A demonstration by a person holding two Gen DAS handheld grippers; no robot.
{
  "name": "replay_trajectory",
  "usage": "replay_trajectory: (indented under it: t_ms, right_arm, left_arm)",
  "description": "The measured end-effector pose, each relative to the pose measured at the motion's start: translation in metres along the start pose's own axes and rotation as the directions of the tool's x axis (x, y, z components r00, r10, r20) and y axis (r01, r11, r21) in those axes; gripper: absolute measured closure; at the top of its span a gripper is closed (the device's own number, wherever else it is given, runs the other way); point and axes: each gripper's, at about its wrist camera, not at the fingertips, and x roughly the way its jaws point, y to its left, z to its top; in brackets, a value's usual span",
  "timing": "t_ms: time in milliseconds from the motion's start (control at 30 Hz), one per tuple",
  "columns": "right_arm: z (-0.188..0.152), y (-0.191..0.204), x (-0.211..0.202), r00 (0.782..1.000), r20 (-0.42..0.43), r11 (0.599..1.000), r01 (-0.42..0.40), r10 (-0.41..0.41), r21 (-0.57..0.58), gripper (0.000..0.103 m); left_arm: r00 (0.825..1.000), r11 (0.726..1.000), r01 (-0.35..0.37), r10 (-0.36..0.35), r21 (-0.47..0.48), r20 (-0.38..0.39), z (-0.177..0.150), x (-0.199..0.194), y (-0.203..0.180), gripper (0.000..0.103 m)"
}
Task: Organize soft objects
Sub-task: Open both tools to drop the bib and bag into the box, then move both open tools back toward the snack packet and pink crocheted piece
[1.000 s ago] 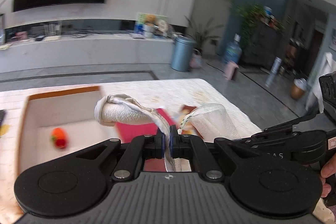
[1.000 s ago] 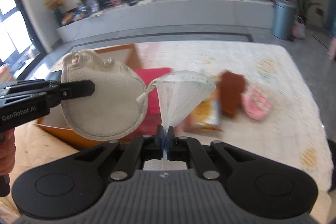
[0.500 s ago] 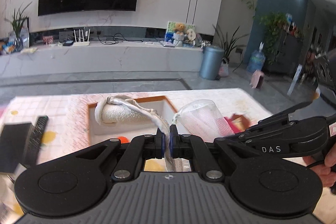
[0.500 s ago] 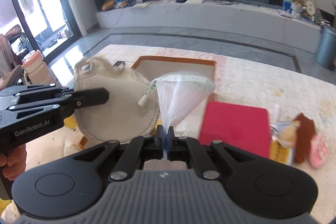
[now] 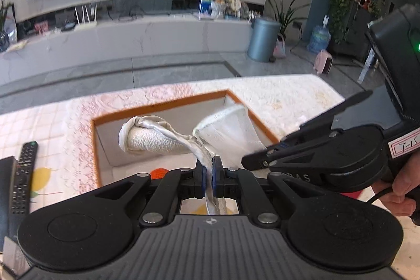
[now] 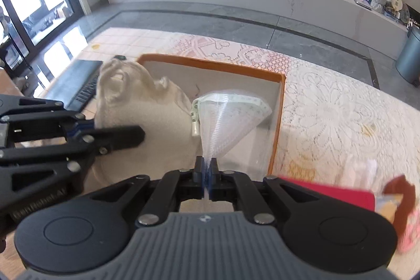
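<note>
Your left gripper is clamped on the beige terry pouch and your right gripper pinches the white mesh bag, both hanging over the orange-rimmed box. Neither is set down yet. An orange ball already lies inside; the pink item on the tablecloth probably remains.

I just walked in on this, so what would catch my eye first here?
Two soft pieces held up over the orange-rimmed box: a cream cloth pouch pinched by the left gripper, and a white mesh bag pinched by the right gripper. A red book lies right of the box.
</note>
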Motion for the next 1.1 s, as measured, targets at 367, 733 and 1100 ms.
replay_trajectory:
  t_ms: [367,733,1100]
  right_arm:
    - [0.012,-0.002,0.049,0.996,-0.087,0.992,0.027,-0.038,-0.127,0.101]
    - [0.01,-0.001,0.038,0.997,-0.064,0.991,0.028,-0.037,-0.13,0.079]
    - [-0.005,0.007,-0.023,0.998,0.049,0.994,0.031,-0.026,-0.101,0.062]
  left_arm:
    - [0.991,1.0,-0.005,0.005,0.002,-0.132,0.001,0.044,0.017,0.097]
    - [0.988,0.996,-0.085,0.083,-0.007,-0.127,0.003,0.026,0.018,0.071]
    - [0.99,0.991,-0.135,0.136,-0.014,0.047,0.008,-0.042,0.002,0.043]
